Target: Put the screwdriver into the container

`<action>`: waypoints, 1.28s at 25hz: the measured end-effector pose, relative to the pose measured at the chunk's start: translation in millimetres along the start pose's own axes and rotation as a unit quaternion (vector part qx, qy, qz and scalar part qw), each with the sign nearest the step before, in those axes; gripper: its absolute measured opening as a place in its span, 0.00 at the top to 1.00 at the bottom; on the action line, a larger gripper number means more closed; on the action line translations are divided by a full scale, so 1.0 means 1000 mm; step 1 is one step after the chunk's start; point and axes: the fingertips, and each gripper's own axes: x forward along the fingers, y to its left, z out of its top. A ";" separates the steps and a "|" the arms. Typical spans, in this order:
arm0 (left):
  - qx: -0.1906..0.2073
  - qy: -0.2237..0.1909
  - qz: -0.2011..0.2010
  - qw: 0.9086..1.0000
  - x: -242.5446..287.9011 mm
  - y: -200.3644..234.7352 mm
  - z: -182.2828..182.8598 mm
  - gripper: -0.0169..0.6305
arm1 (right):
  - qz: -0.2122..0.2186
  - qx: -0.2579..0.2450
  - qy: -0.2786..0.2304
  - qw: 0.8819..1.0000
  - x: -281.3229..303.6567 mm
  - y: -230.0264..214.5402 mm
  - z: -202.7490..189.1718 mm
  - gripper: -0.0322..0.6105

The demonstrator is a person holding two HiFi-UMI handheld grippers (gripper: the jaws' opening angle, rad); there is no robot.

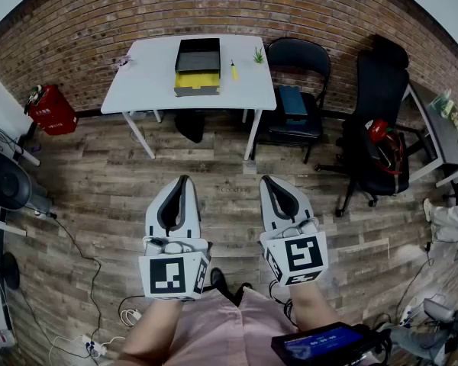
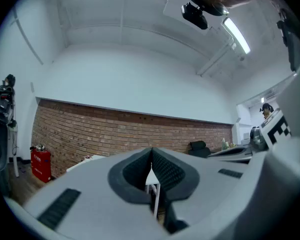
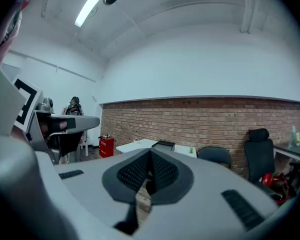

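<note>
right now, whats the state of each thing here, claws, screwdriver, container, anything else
left claw: shut, empty
right claw: shut, empty
screwdriver: lying on the white table, right of the container, not touching it
container: open, on the table, screwdriver not in it
small plant: upright on the table

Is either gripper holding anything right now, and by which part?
Nothing is held. The left gripper and right gripper are both shut and empty; the screwdriver lies on the far table.
</note>
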 end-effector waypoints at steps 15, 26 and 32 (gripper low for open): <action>-0.001 0.007 0.013 1.000 0.005 0.030 -0.008 0.95 | 0.004 0.024 0.003 1.000 0.028 0.001 0.000 0.68; 0.010 0.024 0.020 0.999 0.050 0.048 -0.022 0.95 | -0.012 0.021 -0.004 1.000 0.065 -0.032 -0.001 0.68; 0.023 0.041 0.020 0.999 0.114 0.059 -0.038 0.95 | -0.007 0.025 0.013 1.000 0.122 -0.063 -0.018 0.69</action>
